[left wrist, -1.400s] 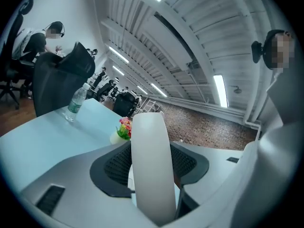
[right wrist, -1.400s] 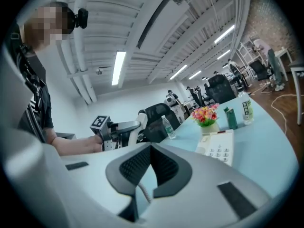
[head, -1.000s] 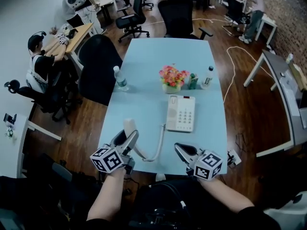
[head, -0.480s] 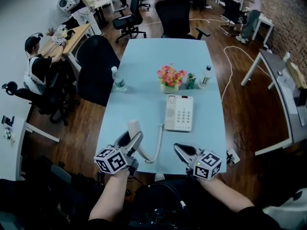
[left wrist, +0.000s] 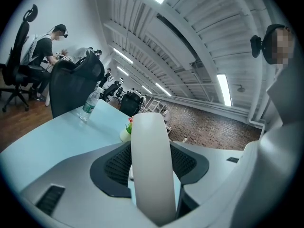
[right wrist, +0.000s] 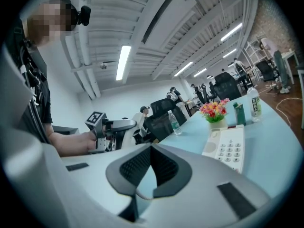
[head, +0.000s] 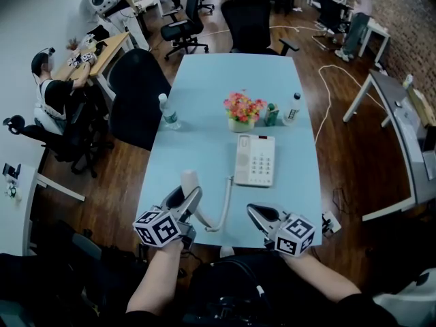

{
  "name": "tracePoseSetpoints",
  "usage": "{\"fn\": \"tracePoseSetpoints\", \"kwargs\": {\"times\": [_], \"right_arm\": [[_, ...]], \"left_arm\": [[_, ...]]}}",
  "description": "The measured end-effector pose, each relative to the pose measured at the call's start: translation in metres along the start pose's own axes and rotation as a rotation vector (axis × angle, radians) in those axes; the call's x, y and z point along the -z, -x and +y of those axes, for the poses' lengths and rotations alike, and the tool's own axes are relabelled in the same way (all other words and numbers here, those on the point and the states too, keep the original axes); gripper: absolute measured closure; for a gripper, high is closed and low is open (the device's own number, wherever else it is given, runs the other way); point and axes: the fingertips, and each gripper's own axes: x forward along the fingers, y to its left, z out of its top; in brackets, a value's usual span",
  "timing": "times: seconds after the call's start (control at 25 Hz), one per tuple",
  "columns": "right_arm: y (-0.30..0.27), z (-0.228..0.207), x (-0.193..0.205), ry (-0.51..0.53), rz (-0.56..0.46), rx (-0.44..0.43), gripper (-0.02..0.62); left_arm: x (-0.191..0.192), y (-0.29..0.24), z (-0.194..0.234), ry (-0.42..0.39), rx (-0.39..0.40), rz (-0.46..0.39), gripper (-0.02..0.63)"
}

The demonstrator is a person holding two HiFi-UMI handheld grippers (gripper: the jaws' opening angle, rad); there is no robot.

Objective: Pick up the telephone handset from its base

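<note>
The white telephone base (head: 257,161) with its keypad lies in the middle of the light blue table (head: 204,148); it also shows in the right gripper view (right wrist: 228,148). The white handset (head: 189,180) is off the base, to its lower left, and stands up between the pads of my left gripper (head: 185,197), which is shut on it. In the left gripper view the handset (left wrist: 151,165) fills the gap between the jaws. A white cord (head: 223,206) curves from the base to the handset. My right gripper (head: 253,212) hovers near the table's front edge with its pads together and nothing in them.
Behind the base stand a pot of flowers (head: 244,111), a green carton (head: 273,116) and a water bottle (head: 293,109). Another bottle (head: 169,112) stands at the table's left edge. Black office chairs (head: 139,94) stand at the left and far end.
The left gripper with the handset has drifted very slightly to the right. The right gripper has kept still.
</note>
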Motion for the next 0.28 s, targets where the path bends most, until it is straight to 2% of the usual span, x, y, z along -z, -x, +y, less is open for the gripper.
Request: {"fn": "tracePoseSetpoints", "kwargs": {"times": [0.28], "right_arm": [[-0.0011,0.002,-0.0019,0.01,-0.005,-0.004,0.58]], "left_arm": [[0.0009,-0.0003,0.0018,-0.002,-0.007,0.001,0.371]]}}
